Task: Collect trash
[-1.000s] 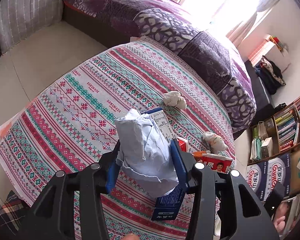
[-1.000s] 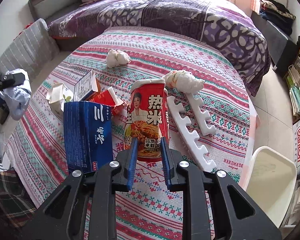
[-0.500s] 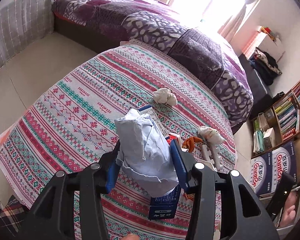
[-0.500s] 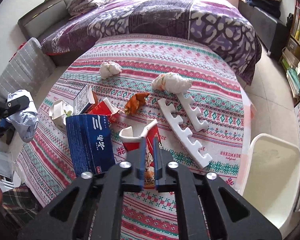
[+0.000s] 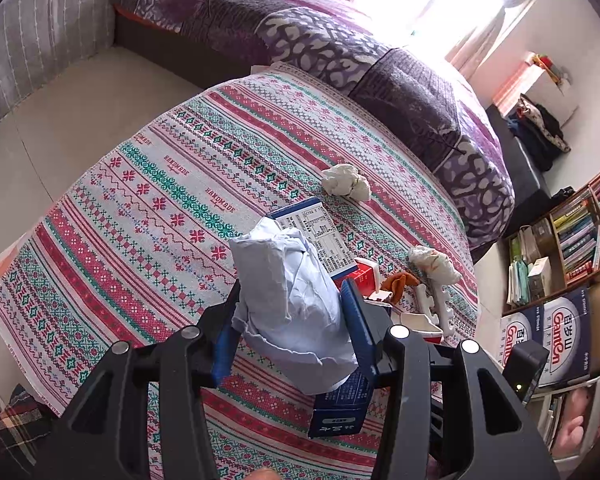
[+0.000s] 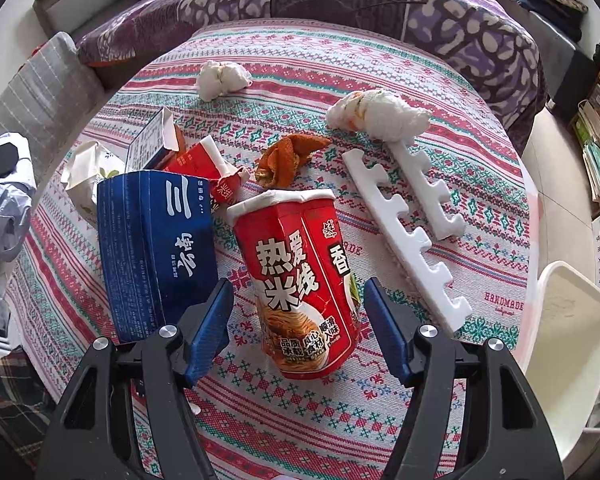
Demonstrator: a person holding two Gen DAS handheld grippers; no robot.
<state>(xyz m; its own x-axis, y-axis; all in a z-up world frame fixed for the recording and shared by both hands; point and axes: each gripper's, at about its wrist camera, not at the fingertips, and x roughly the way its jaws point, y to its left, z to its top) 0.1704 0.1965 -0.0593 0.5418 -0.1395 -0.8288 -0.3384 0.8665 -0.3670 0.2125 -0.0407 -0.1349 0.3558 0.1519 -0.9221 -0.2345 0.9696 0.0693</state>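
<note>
Patterned tablecloth (image 6: 380,48), blue carton (image 6: 156,248) beside red noodle cup (image 6: 304,280), foam strips (image 6: 408,232)

Open patterned tablecloth (image 5: 148,208) is lying clear across the table's left half and along its near edge. Clutter is crowding the middle: a blue carton (image 6: 156,248) is standing just left of a red noodle cup (image 6: 304,280), white foam strips (image 6: 408,224) are lying to its right, and crumpled tissues (image 6: 380,116) are sitting beyond

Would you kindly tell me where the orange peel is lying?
Right wrist view, upper centre: the orange peel lies on the tablecloth between red carton and foam strips.
</note>
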